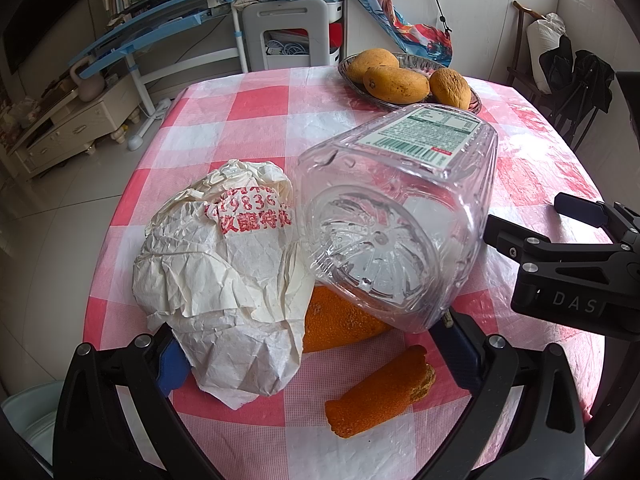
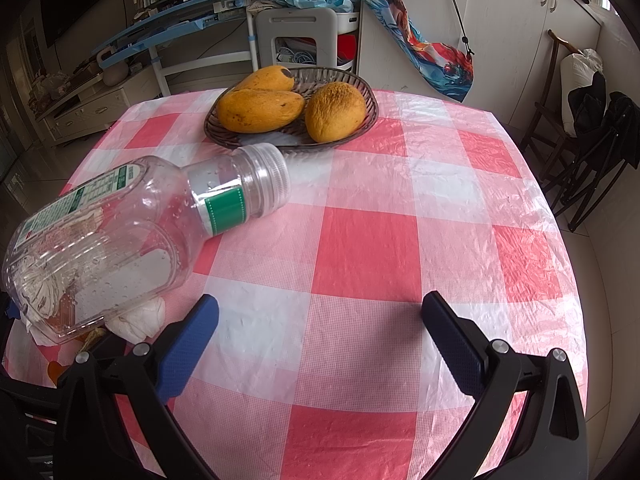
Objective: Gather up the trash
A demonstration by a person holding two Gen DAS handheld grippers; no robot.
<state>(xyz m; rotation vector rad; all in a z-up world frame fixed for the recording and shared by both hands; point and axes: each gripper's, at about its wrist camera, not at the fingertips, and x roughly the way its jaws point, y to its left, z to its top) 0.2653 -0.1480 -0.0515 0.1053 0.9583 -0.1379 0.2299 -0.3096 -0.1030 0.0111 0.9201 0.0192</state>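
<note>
Trash heaped on a round table [image 2: 368, 240] under glossy red-and-white checked plastic.

From left: crinkled white paper wrapper [image 1: 224, 280], curled orange peel [image 1: 380, 392], clear ribbed plastic bottle [image 1: 396, 216] lying down. The left gripper [image 1: 316, 344] spreads wide around them, possibly touching the wrapper. The right gripper [image 2: 320, 336] gapes empty over bare cloth.
</note>
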